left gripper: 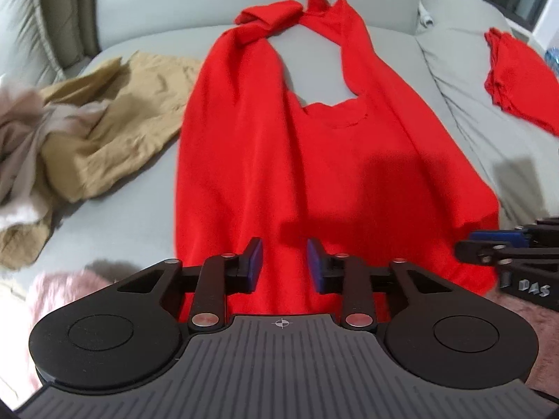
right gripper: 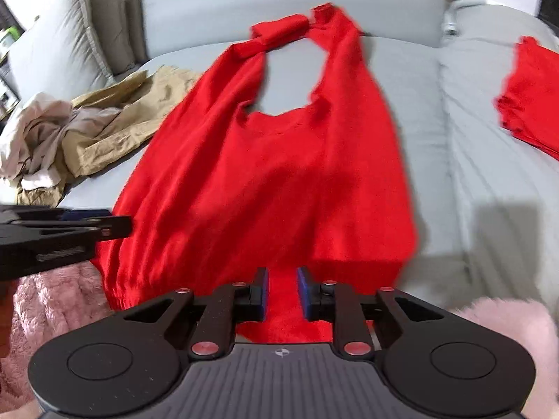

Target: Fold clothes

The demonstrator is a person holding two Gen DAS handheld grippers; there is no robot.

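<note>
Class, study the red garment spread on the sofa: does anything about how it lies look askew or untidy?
Yes. The red garment lies mostly flat, but its far left end is bunched and twisted over itself, unlike the straighter right one.

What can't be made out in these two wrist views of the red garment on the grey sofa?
- Near hem of the spread red knit garment: in both wrist views, hidden behind the hand-held gripper bodies.
- Folded red cloth at right: cut off by the frame edge in both views, so its full shape is unknown.
- Crumpled pale beige cloth on the tan trousers: motion-blurred in the left wrist view.
</note>
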